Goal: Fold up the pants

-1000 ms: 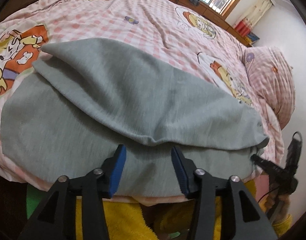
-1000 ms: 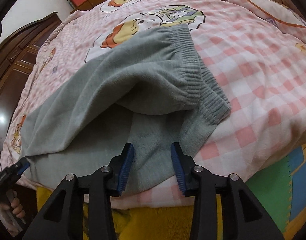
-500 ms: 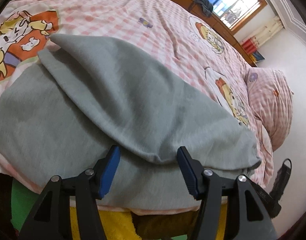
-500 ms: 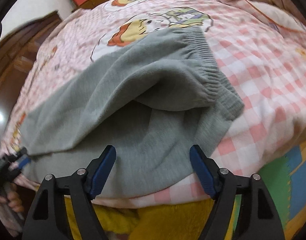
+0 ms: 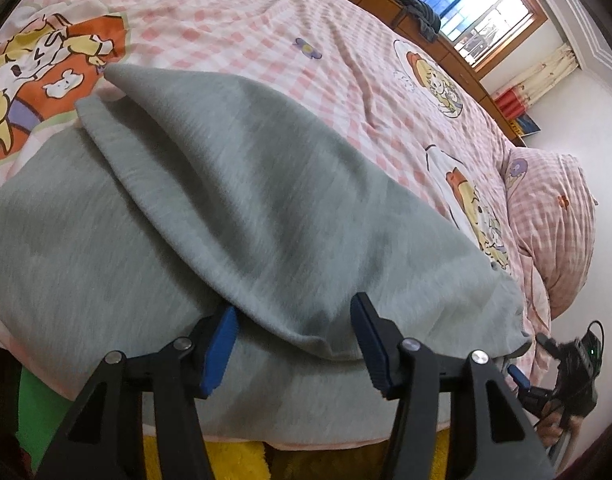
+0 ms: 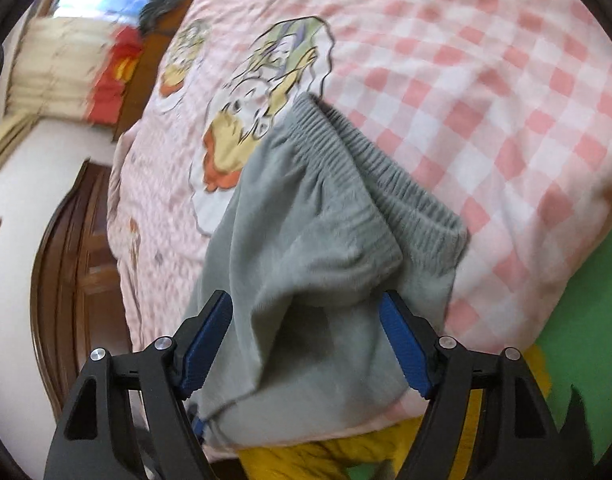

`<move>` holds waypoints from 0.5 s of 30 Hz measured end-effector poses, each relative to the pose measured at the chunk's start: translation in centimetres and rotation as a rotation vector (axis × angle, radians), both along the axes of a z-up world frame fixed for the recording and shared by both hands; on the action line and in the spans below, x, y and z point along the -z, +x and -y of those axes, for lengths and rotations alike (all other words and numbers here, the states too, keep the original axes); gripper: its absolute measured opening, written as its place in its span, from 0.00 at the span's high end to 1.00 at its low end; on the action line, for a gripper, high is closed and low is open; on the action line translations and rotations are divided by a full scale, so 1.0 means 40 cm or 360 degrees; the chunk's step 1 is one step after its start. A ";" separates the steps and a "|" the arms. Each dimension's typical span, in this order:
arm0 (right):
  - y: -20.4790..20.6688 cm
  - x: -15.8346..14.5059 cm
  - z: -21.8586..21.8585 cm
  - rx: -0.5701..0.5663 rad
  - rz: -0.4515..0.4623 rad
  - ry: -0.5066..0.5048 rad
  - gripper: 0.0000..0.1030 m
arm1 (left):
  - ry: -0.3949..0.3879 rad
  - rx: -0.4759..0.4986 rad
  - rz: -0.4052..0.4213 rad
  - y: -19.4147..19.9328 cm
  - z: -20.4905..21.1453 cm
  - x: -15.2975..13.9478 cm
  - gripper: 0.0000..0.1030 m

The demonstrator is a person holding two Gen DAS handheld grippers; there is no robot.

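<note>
Left wrist view: the left gripper [image 5: 293, 342] stands apart, jaws bracketing the folded edge of the grey pants [image 5: 233, 208] without pinching it. Right wrist view: the right gripper [image 6: 306, 344], its jaws just opened wide, straddles the cloth near the waistband [image 6: 390, 176], pads not pressing. The pants lie doubled over along the near edge of the pink checked bed [image 6: 486, 80]. The risks: a jaw closing on the top layer alone, or a tug dragging the hanging cloth off the bed.
</note>
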State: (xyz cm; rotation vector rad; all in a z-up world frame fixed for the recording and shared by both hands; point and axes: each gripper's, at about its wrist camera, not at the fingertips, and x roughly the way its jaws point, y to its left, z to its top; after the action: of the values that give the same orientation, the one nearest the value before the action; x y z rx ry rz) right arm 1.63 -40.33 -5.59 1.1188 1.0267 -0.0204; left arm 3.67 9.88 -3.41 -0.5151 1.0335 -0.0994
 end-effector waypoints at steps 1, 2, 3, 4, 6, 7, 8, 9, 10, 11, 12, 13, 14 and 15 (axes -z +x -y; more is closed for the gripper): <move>0.008 -0.002 0.004 0.0024 -0.0006 0.0000 0.24 | 0.0002 0.0002 0.0001 0.000 0.000 0.000 0.44; 0.017 -0.004 0.006 0.0046 -0.0016 -0.0004 0.24 | 0.0001 0.0002 0.0000 0.001 0.000 0.002 0.44; 0.026 -0.005 0.008 0.0068 -0.0031 -0.0015 0.24 | -0.0001 0.0001 -0.0001 0.002 -0.002 0.004 0.44; 0.035 -0.006 0.010 0.0081 -0.0045 -0.0034 0.24 | -0.0002 0.0000 -0.0002 0.003 -0.004 0.004 0.44; 0.054 -0.007 0.011 0.0074 -0.0079 -0.0112 0.34 | -0.0005 -0.0006 -0.0005 0.007 -0.007 0.006 0.46; 0.066 -0.010 0.009 0.0050 -0.0095 -0.0168 0.49 | -0.0001 -0.0011 -0.0009 0.009 -0.009 0.007 0.50; 0.067 -0.007 0.016 0.0033 -0.0103 -0.0204 0.63 | 0.0021 -0.0015 -0.0016 0.014 -0.010 0.006 0.61; 0.072 -0.011 0.018 0.0019 -0.0111 -0.0247 0.68 | 0.0041 -0.0016 -0.0019 0.015 -0.009 0.004 0.69; 0.076 -0.020 0.023 0.0011 -0.0095 -0.0257 0.77 | 0.0064 -0.0012 -0.0020 0.017 -0.010 0.003 0.86; 0.074 -0.025 0.029 0.0004 -0.0070 -0.0250 0.80 | 0.0074 -0.0005 -0.0014 0.016 -0.011 -0.003 0.90; 0.075 -0.041 0.040 -0.0007 -0.0018 -0.0247 0.81 | 0.0073 -0.0004 -0.0001 0.013 -0.014 -0.009 0.92; 0.074 -0.055 0.045 -0.0015 0.0025 -0.0256 0.84 | 0.0078 -0.0007 0.0025 0.006 -0.017 -0.020 0.93; 0.073 -0.077 0.050 -0.0029 0.0086 -0.0274 0.85 | 0.0096 -0.0011 0.0057 -0.005 -0.020 -0.038 0.95; 0.070 -0.100 0.056 -0.0051 0.0150 -0.0299 0.85 | 0.0118 -0.0015 0.0086 -0.019 -0.023 -0.060 0.96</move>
State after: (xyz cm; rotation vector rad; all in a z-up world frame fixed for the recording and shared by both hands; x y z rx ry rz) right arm 4.42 -42.57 -1.59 0.9240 0.9380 -0.0375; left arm 2.92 10.78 -1.02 -0.4474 0.9781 -0.0660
